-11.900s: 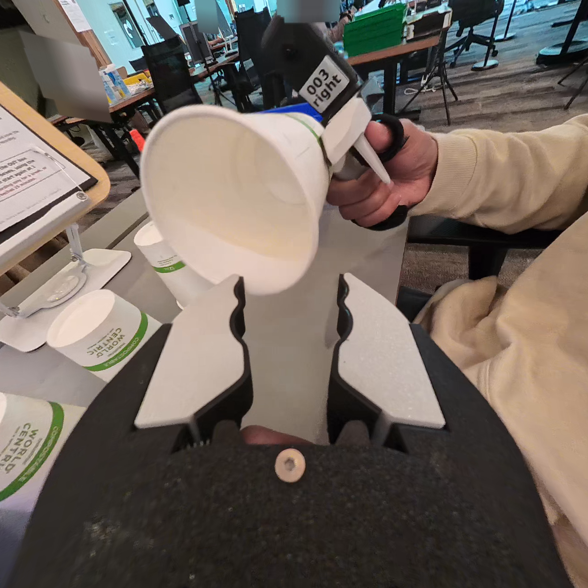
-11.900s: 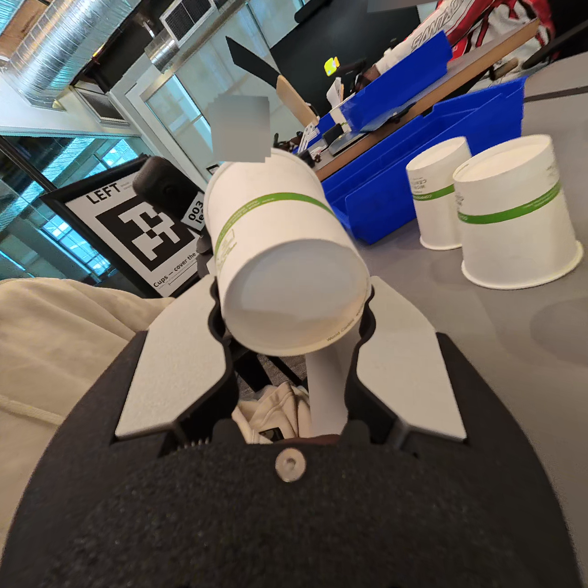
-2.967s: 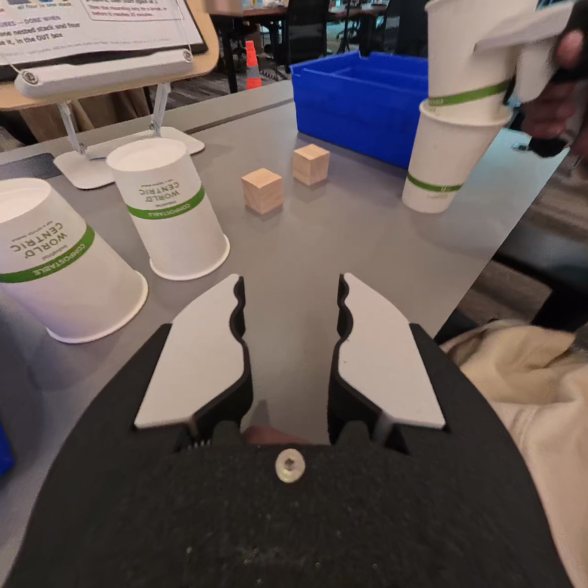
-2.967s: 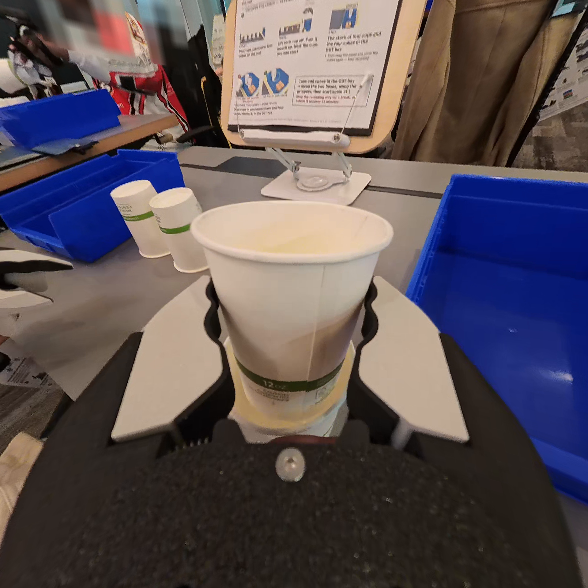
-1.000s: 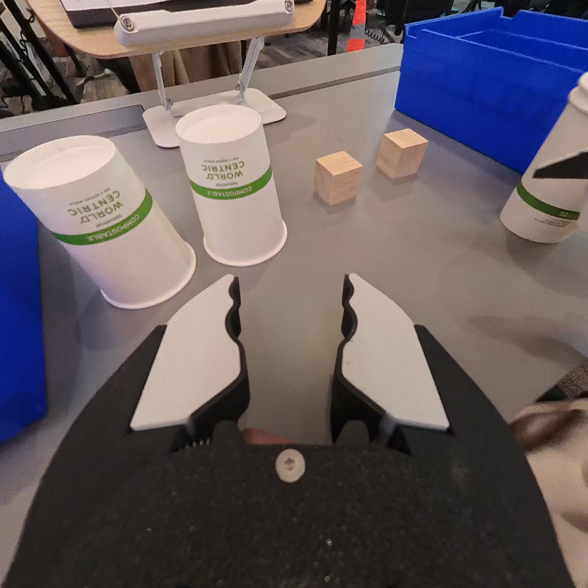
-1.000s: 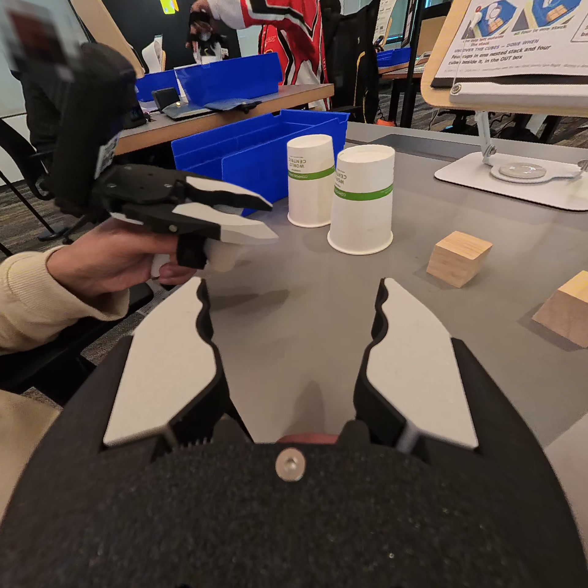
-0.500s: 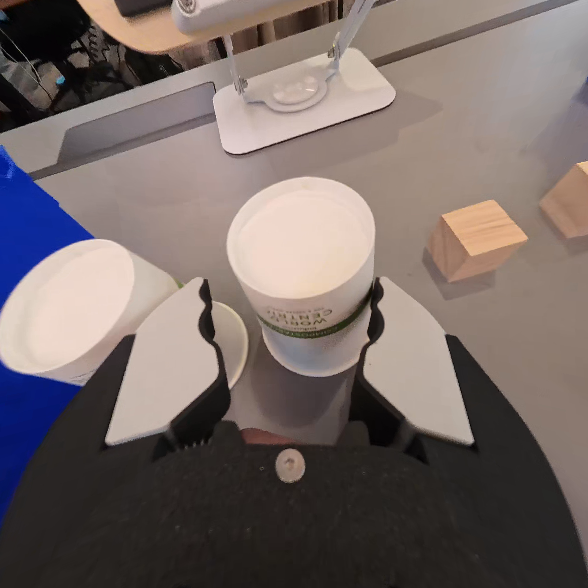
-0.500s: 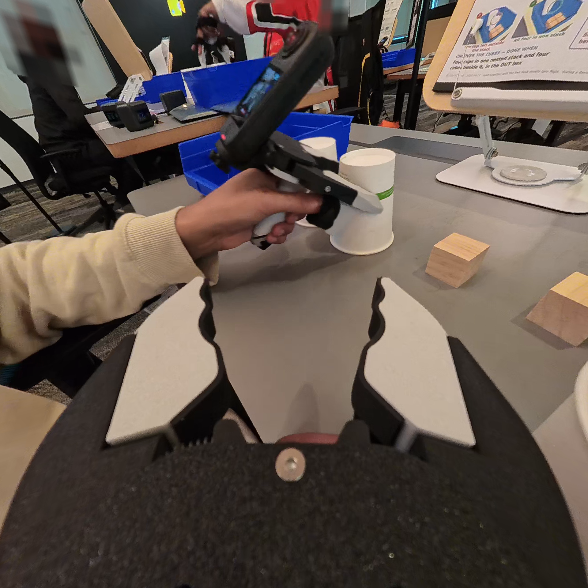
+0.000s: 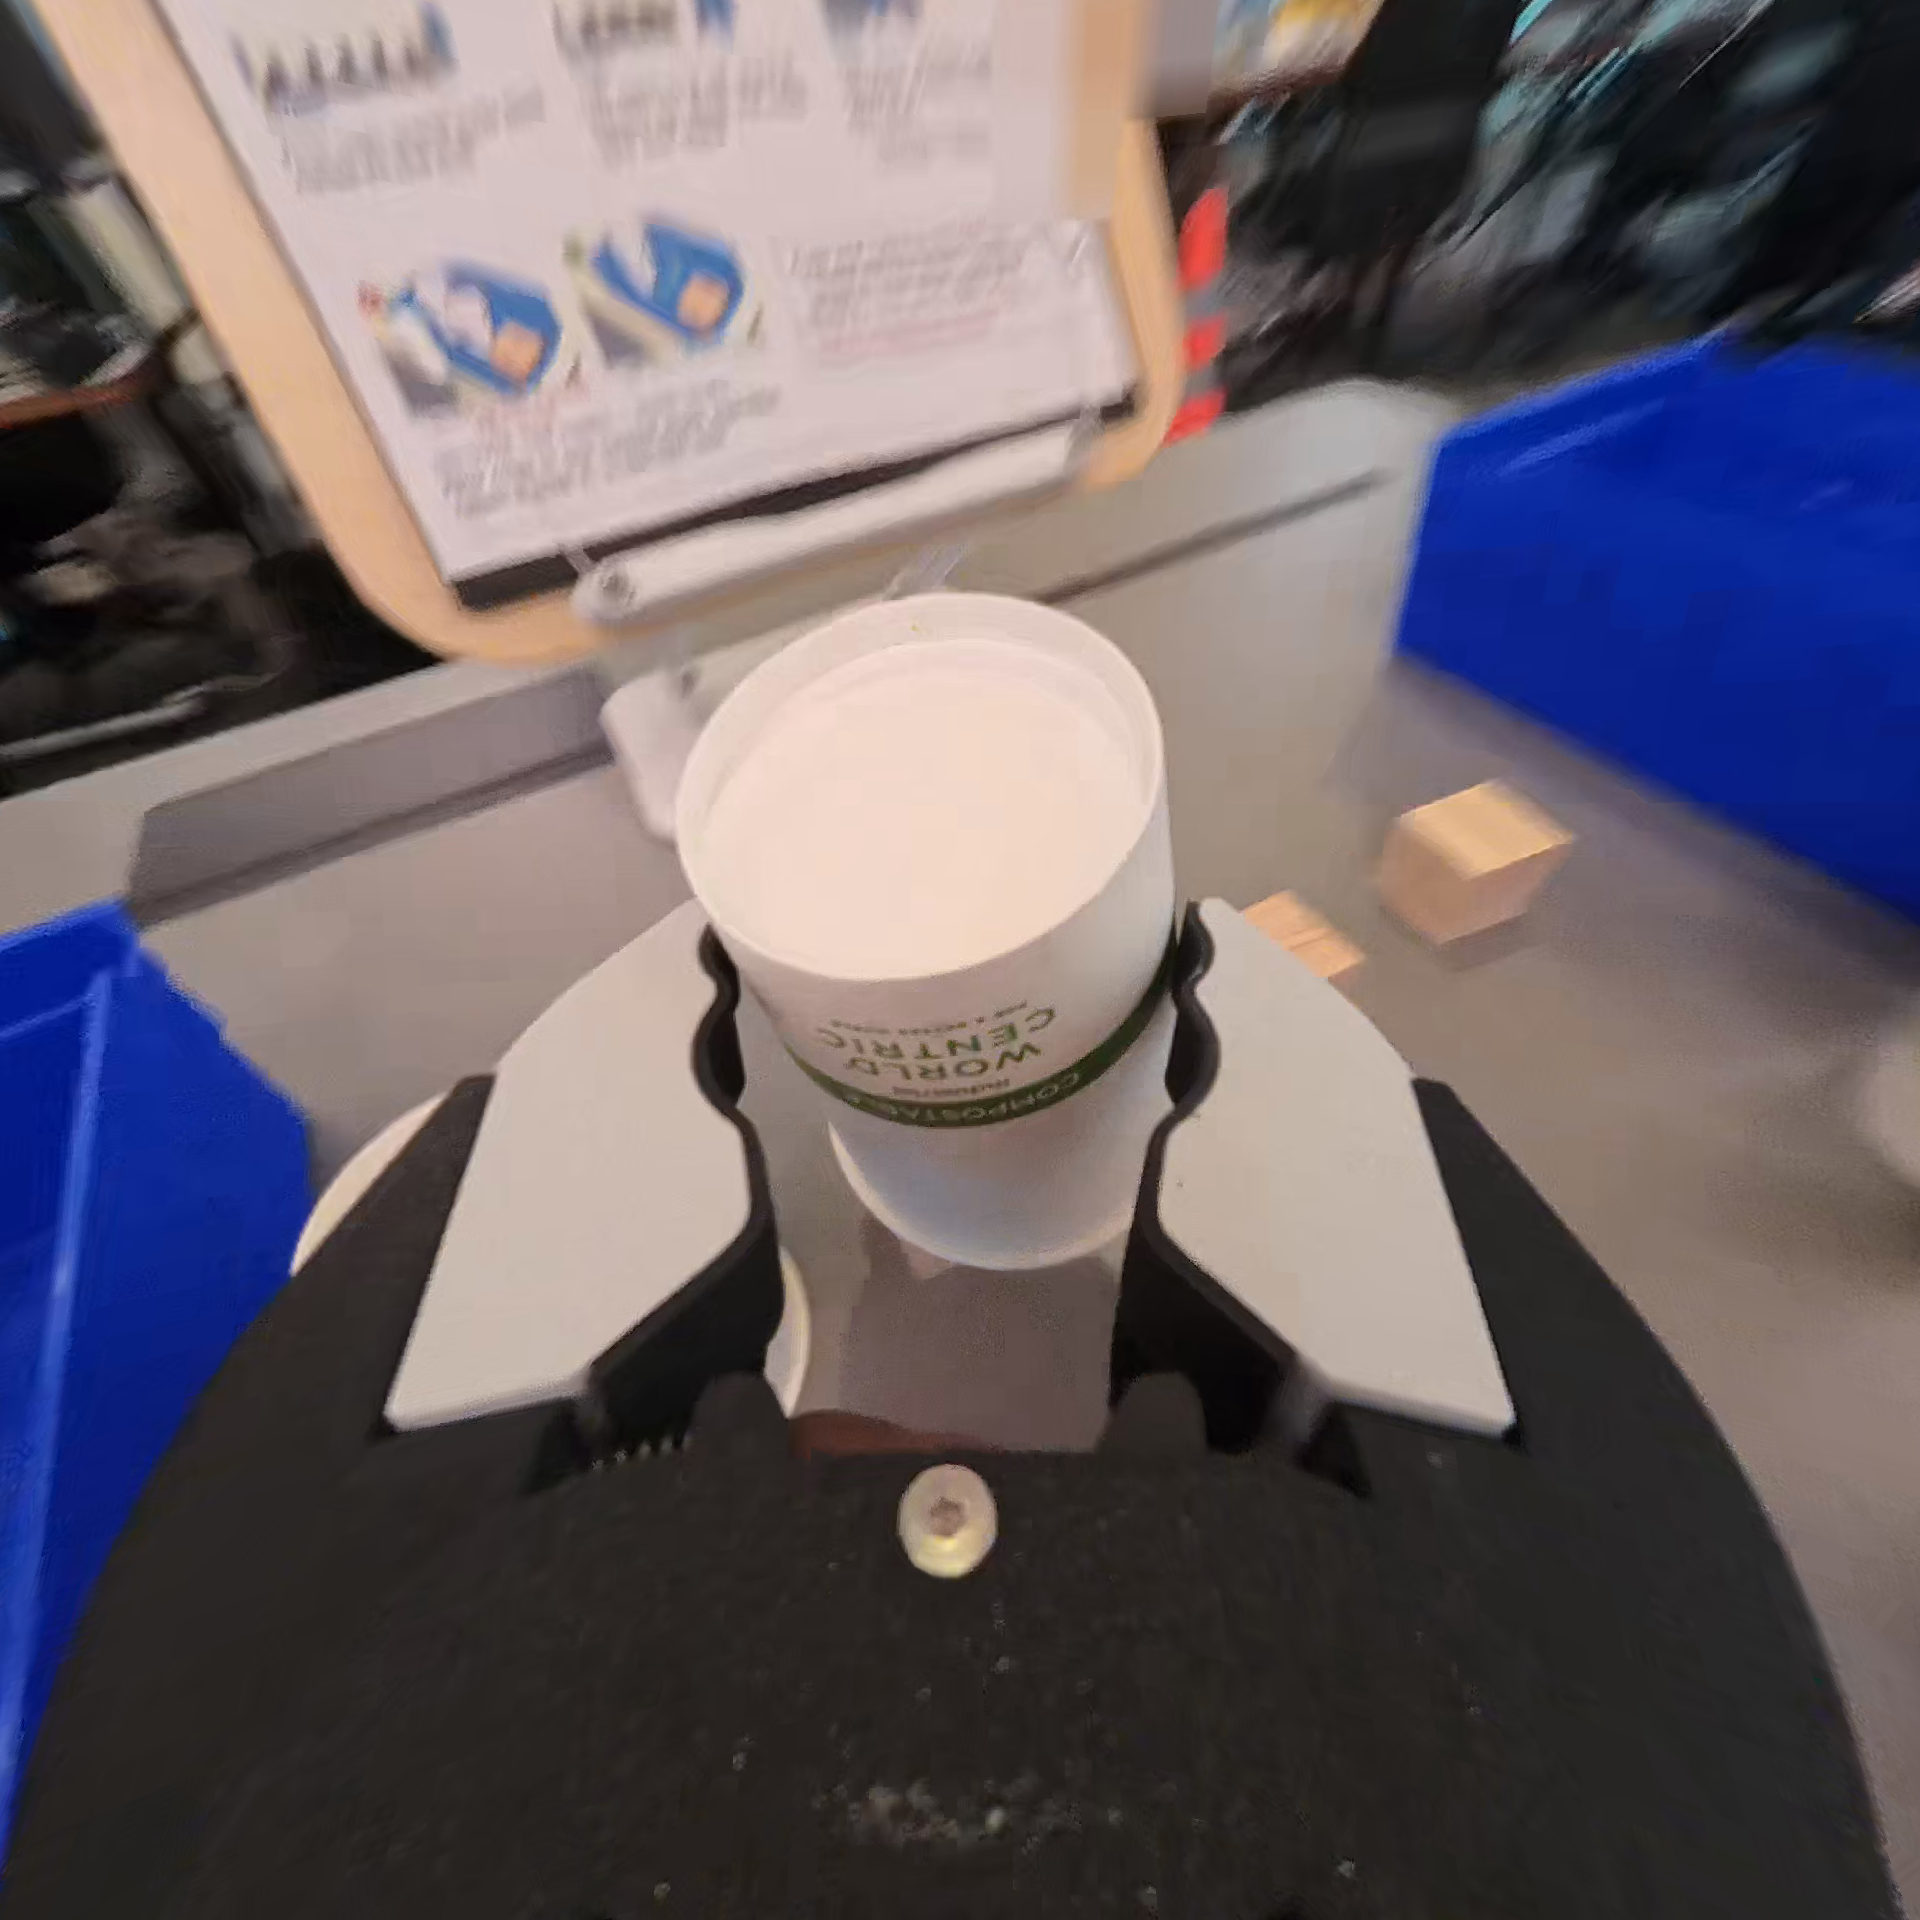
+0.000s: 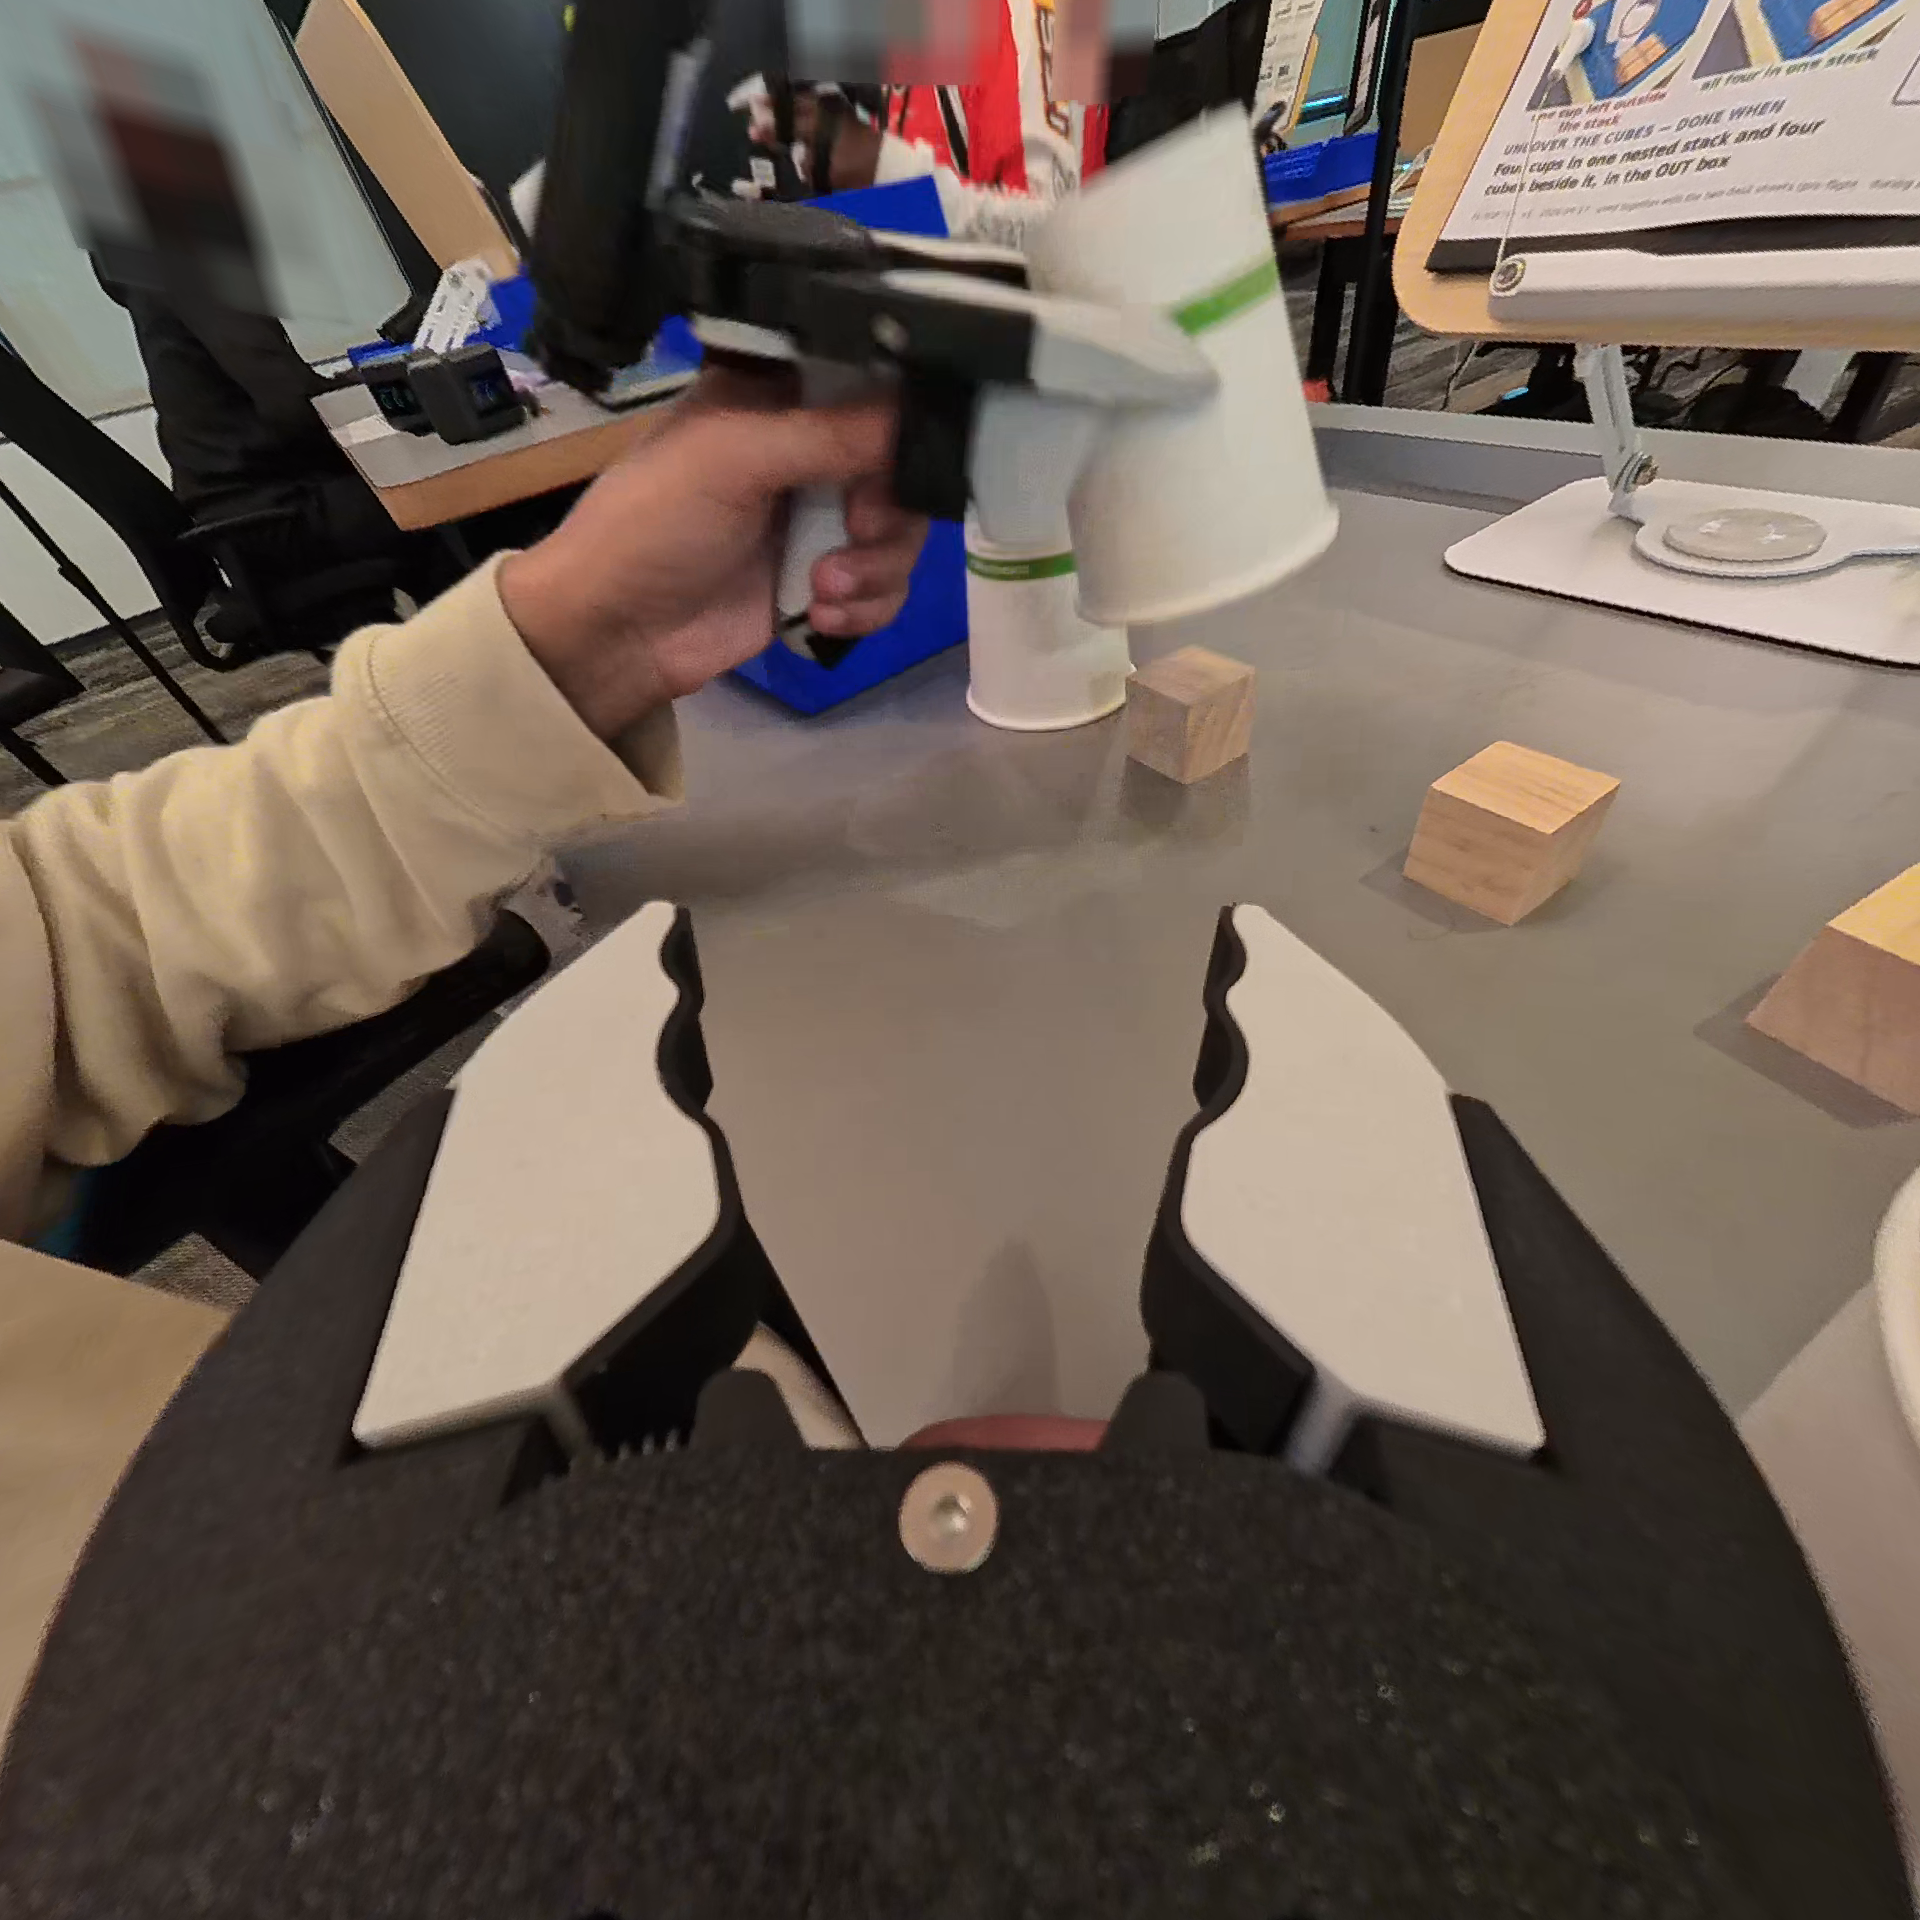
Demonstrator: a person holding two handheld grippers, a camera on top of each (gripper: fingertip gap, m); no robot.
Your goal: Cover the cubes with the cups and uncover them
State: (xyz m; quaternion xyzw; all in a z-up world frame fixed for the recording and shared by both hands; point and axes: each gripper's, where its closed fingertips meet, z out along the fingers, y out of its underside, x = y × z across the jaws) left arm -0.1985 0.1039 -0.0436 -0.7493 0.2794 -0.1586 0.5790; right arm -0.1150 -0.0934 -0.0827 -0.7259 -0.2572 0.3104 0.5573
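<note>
My left gripper [image 9: 945,997] is shut on an upside-down white paper cup with a green band [image 9: 935,914] and holds it tilted above the grey table. The right wrist view shows that gripper [image 10: 1132,312] with the raised cup [image 10: 1195,436], and a bare wooden cube [image 10: 1190,712] just below it. A second upside-down cup [image 10: 1039,655] stands beside that cube. Two more cubes [image 10: 1507,831] [image 10: 1860,997] lie to the right; two cubes [image 9: 1470,862] [image 9: 1304,935] show blurred in the left wrist view. My right gripper [image 10: 951,977] is open and empty, low over the table's near side.
A blue bin [image 9: 104,1195] is at the left and another [image 9: 1683,603] at the right. An instruction board [image 9: 675,260] on a white stand [image 10: 1714,551] is at the back. A cup rim [image 10: 1896,1320] shows at the right edge. The person's sleeve [image 10: 260,883] crosses the left.
My left gripper, which was closing round the standing cup, has gripped it and lifted it off the table, and a cube shows beneath. My right gripper stays open and has barely moved.
</note>
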